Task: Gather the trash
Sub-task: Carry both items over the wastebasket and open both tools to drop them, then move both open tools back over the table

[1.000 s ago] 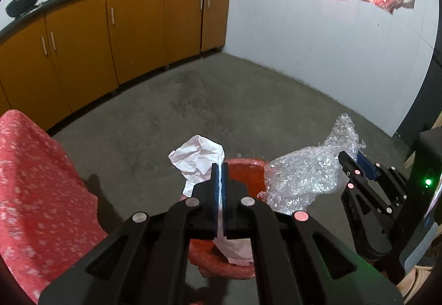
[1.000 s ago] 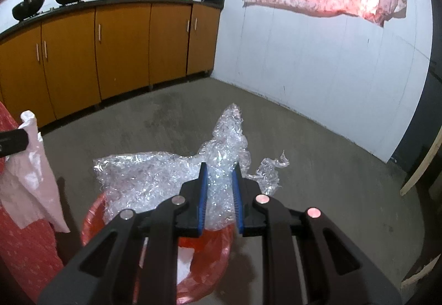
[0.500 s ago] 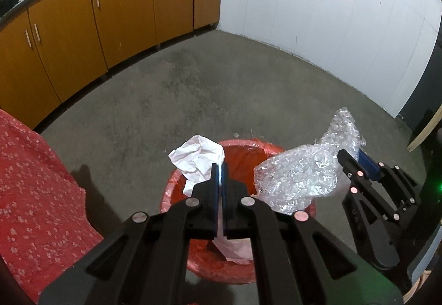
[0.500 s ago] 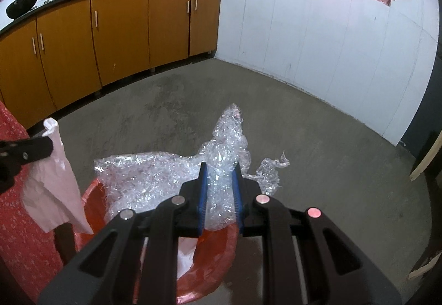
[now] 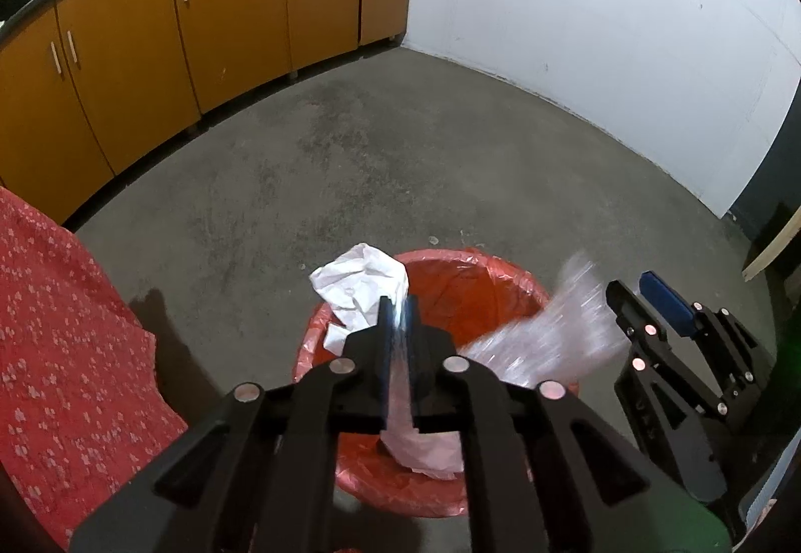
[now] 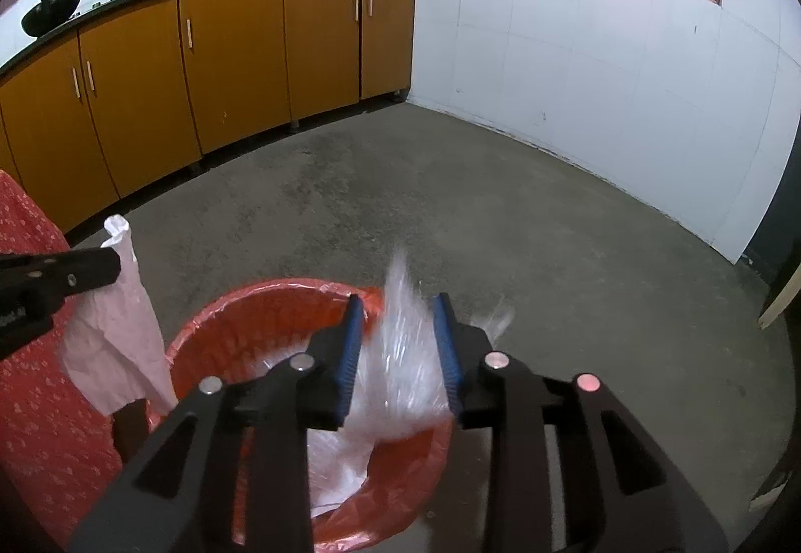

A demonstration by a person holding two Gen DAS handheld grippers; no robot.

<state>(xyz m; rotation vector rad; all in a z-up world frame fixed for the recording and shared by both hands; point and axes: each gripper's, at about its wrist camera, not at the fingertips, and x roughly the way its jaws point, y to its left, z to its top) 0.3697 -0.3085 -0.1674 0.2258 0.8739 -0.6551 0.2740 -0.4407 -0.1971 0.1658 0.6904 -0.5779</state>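
Your left gripper [image 5: 398, 302] was opening, crumpled white paper [image 5: 363, 290] between its jaws above the round red-lined bin [image 5: 450, 287]. Only your right-wrist view showed the right gripper [image 6: 398, 317] opening around blurred clear plastic wrap [image 6: 400, 367] over the bin.

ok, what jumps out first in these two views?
The red-lined bin on the bare concrete floor, low and centre. The right gripper is opening above it, blurred clear plastic wrap dropping between its blue pads. The left gripper, also opening, has white crumpled paper between its jaws over the bin's near rim.
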